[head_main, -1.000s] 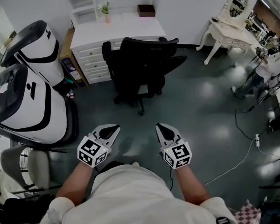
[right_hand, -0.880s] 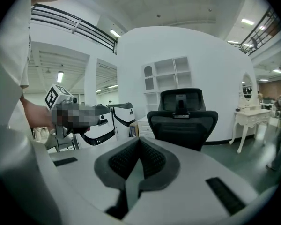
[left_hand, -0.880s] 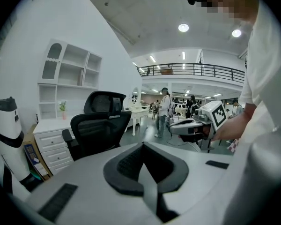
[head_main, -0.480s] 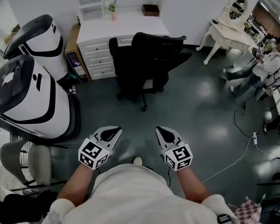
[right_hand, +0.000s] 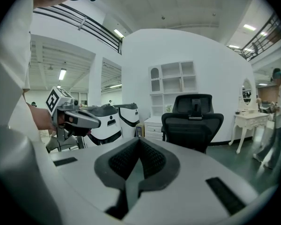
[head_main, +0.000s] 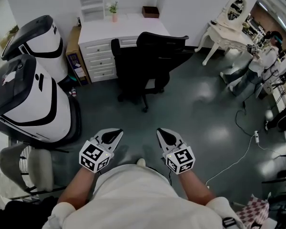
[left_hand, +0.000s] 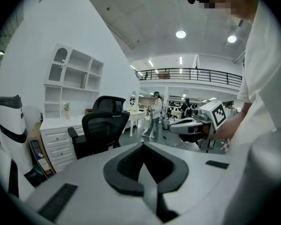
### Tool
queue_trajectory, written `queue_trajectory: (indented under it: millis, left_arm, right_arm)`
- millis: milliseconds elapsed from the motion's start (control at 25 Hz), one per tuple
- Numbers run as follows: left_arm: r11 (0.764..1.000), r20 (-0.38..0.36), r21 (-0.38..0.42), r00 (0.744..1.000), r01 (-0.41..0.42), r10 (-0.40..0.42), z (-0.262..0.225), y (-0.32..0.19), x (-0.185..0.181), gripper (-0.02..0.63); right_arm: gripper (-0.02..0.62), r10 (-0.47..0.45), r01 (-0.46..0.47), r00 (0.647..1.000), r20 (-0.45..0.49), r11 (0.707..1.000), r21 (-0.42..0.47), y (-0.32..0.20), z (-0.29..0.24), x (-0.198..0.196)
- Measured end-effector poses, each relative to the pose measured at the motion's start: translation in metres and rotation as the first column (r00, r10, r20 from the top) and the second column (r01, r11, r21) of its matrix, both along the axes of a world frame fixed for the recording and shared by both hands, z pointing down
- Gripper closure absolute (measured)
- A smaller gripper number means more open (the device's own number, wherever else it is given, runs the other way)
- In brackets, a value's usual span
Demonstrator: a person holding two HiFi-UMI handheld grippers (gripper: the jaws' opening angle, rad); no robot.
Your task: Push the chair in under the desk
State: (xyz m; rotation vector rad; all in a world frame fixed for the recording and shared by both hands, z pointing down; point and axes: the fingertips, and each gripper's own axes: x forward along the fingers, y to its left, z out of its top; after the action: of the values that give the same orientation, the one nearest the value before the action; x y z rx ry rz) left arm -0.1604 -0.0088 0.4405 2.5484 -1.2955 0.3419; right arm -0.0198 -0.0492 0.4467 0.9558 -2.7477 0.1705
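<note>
I hold left gripper [head_main: 113, 136] and right gripper [head_main: 165, 136] pressed together, empty, well apart from chair [head_main: 150, 63] at desk [head_main: 121, 27].

Chair [head_main: 150, 61]: black office type with headrest and armrests, upright on a star base. It is stood just before the desk [head_main: 133, 28], not pushed under it. Desk: white, set against the wall, drawers [head_main: 101, 61] fitted at its left.

The floor [head_main: 200, 109] is shining glossy, mirroring light at three o'clock. The chair [head_main: 152, 56] is looking matt black, its back mesh-like. The desk [head_main: 128, 25] is showing smooth white paint.
</note>
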Motion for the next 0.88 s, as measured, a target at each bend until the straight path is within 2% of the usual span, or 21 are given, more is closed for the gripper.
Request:
queue_trajectory:
  millis: [240, 880]
  left_arm:
    - [1.0, 0.0, 0.007, 1.0, -0.026, 0.026, -0.004, 0.001, 0.001, 0.611]
    - [1.0, -0.005, -0.008, 1.0, -0.011, 0.011, 0.002, -0.011, 0.001, 0.611]
  right_arm:
    - [0.592, 0.017, -0.017, 1.0, -0.001, 1.0, -0.004, 0.008, -0.002, 0.001]
    - [0.592, -0.013, 0.013, 1.0, -0.014, 1.0, -0.009, -0.002, -0.002, -0.001]
